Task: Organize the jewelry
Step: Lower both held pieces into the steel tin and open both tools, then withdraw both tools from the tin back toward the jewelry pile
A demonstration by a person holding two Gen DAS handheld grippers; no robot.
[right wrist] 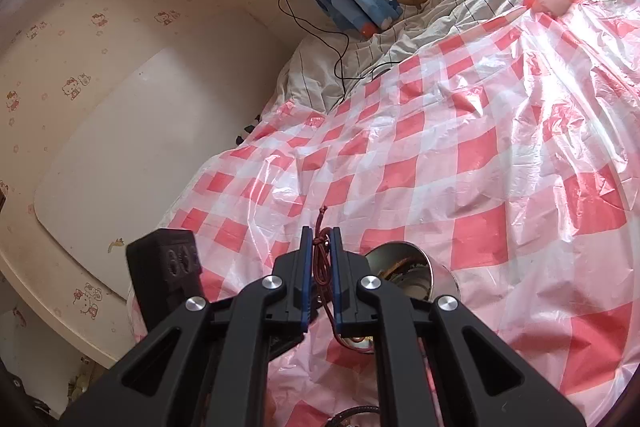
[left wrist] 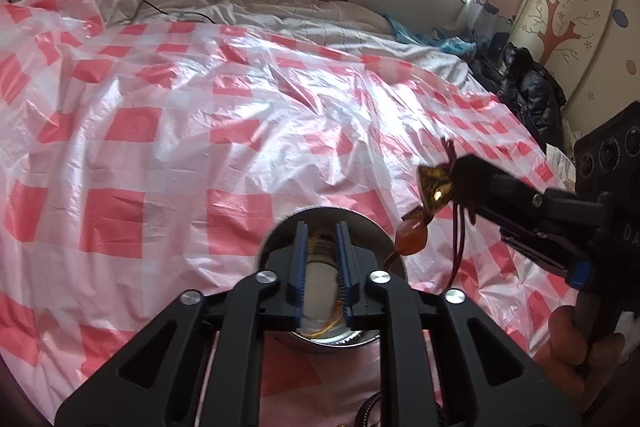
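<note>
A round metal tin (left wrist: 360, 231) stands on the pink checked plastic sheet (left wrist: 160, 131), with a gold chain (left wrist: 320, 247) inside it. My left gripper (left wrist: 322, 239) hovers over the tin's mouth, its jaws narrowly apart and nothing between them. My right gripper (left wrist: 456, 171) comes in from the right, shut on a dark red cord necklace (left wrist: 460, 239) with a gold pendant (left wrist: 434, 187) and an amber bead (left wrist: 412, 237) that dangles at the tin's right rim. In the right wrist view the cord (right wrist: 320, 251) is pinched between the fingers of my right gripper (right wrist: 321, 239), with the tin (right wrist: 408, 267) just to the right.
The sheet covers a bed with rumpled white bedding (left wrist: 240, 7) at the back. A black cable (right wrist: 340, 59) runs over the bedding. A black jacket (left wrist: 528, 87) lies at the bed's right edge. A braided dark cord (left wrist: 368, 407) lies near the front edge.
</note>
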